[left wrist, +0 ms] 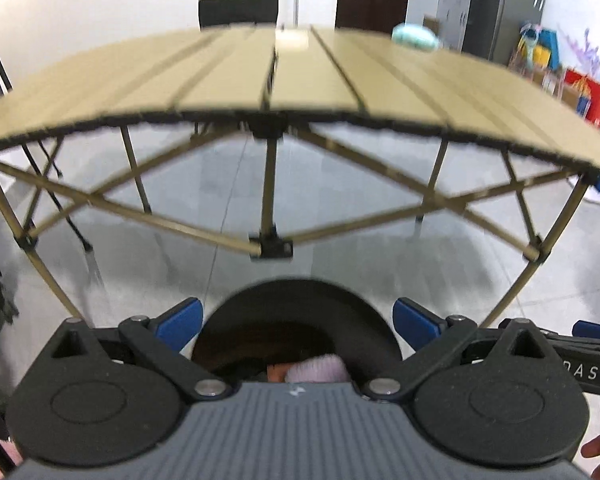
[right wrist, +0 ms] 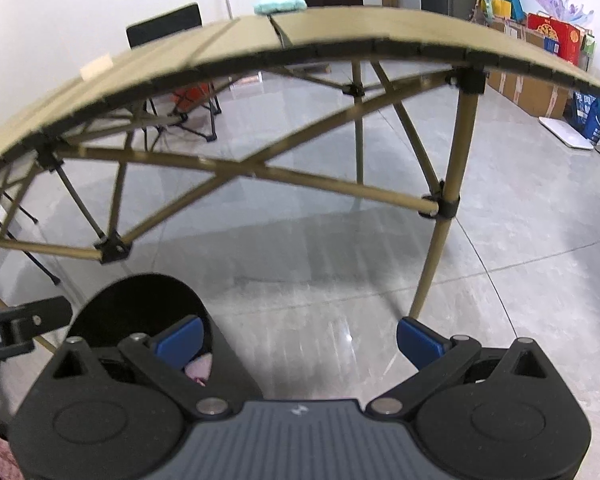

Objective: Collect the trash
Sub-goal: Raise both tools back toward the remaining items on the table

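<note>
Both hand-held grippers, left (left wrist: pixel 298 322) and right (right wrist: pixel 300 340), wide open and empty over the round black bin (left wrist: pixel 296 320) holding pale pink trash (left wrist: pixel 318 368), with crumpled mint-green tissue (right wrist: pixel 280 3) at the khaki slatted table's (right wrist: pixel 340 28) far edge, nearer right.

Open grey tiled floor (right wrist: pixel 340 240) ahead, crossed tan metal table struts (right wrist: pixel 236 168) barring the way under the slatted tan tabletop (left wrist: pixel 300 76), round black bin (left wrist: pixel 296 320) directly below.

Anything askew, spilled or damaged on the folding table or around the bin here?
Nothing spilled or broken. A gap shows between two slats of the tan folding table beside the pale green cloth. The black bin stands upright with pink trash inside.
</note>
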`<state>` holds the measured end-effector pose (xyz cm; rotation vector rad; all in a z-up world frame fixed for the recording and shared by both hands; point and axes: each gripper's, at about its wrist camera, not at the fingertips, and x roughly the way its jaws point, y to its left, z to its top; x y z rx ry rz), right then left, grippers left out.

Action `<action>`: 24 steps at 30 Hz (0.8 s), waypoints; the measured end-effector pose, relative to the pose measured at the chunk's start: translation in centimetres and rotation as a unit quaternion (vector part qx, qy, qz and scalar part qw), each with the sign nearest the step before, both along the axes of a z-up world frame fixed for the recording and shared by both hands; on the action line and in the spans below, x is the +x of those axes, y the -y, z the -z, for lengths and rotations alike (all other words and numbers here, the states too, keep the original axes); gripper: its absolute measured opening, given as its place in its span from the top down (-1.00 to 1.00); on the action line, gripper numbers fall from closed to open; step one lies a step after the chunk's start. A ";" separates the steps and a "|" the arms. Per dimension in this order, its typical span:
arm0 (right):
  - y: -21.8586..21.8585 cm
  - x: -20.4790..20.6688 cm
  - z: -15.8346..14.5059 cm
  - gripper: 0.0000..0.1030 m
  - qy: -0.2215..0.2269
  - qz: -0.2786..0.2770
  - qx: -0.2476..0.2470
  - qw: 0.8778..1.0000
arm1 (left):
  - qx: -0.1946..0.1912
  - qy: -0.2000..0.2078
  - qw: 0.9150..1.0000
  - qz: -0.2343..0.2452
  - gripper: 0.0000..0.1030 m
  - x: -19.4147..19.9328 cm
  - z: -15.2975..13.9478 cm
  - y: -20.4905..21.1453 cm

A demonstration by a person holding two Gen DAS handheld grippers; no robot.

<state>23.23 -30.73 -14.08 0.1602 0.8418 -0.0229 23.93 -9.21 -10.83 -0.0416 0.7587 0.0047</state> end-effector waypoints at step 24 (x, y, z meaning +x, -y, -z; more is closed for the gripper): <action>1.0 3.5 -11.7 -1.00 0.178 -0.027 0.074 0.981 | 0.019 0.175 0.984 0.012 -1.00 4.3 -11.3 -0.7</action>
